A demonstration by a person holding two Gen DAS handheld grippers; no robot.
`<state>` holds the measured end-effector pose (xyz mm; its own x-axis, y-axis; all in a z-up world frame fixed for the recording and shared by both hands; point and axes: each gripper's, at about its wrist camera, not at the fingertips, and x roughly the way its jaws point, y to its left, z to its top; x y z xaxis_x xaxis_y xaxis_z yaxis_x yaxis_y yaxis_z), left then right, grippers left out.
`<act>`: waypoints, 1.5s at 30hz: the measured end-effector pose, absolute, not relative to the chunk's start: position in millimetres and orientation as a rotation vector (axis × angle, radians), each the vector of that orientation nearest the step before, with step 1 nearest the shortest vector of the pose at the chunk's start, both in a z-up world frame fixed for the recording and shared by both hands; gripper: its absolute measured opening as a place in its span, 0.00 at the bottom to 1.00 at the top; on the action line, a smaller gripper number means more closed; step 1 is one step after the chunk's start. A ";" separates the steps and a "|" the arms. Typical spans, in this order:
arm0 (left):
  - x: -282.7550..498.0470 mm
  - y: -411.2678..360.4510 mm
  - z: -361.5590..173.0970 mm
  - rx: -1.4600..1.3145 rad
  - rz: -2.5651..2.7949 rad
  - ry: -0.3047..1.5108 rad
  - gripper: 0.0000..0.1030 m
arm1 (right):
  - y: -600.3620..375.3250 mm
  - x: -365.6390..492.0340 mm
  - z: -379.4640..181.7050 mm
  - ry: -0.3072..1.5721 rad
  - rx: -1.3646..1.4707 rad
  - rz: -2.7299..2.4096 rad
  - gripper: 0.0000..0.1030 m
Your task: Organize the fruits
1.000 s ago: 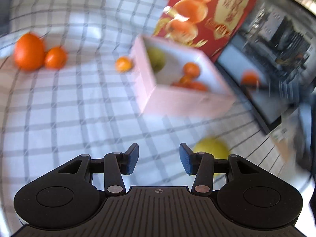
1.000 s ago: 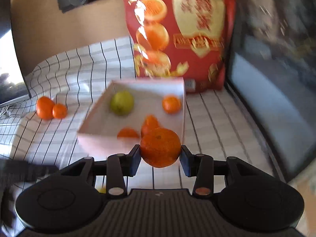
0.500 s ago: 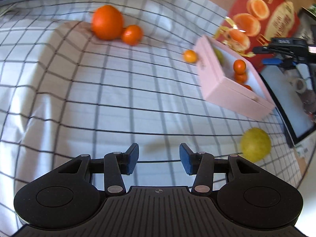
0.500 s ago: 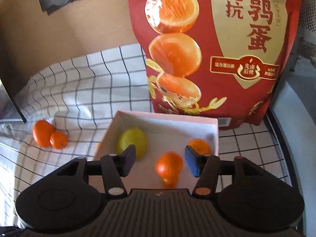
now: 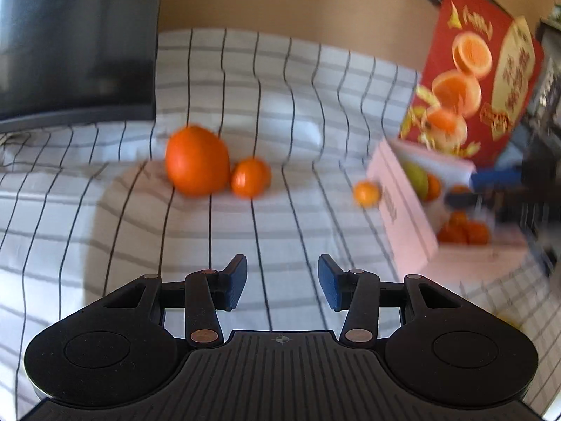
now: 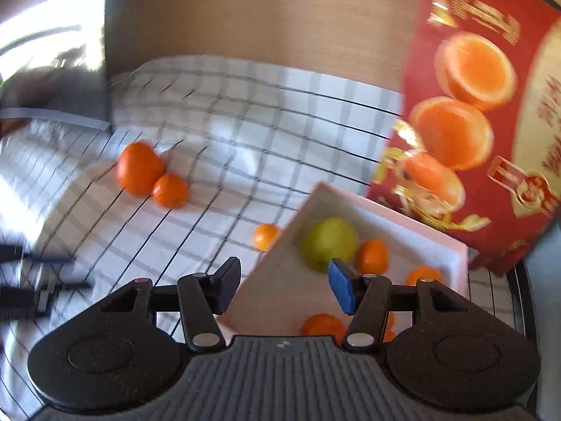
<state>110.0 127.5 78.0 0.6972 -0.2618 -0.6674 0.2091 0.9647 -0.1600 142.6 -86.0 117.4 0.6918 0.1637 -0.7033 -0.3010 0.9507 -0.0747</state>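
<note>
A pink box holds a green pear and several oranges. My right gripper hovers open above the box's near left corner, nothing between its fingers. On the checked cloth lie a large orange, a smaller orange touching it, and a small tangerine just left of the pink box. My left gripper is open and empty over the cloth, short of the two oranges. The same pair, large orange and smaller orange, shows in the right wrist view.
A tall red printed bag stands behind the box. A dark screen rises at the cloth's far left, with a wooden wall behind. Bare checked cloth lies between my left gripper and the oranges.
My right gripper let go of its orange over the box and swung left. My left gripper turned from the box and the loose pear toward the two oranges, which now look closer.
</note>
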 end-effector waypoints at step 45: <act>122.5 148.8 47.4 -0.222 -0.458 0.833 0.48 | -21.4 79.4 52.2 0.976 -0.118 0.352 0.45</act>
<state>122.5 148.8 47.4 0.5828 -0.4741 -0.6600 0.3035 0.8804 -0.3644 79.4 -21.4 52.2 0.5090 0.2388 -0.8270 -0.3442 0.9370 0.0587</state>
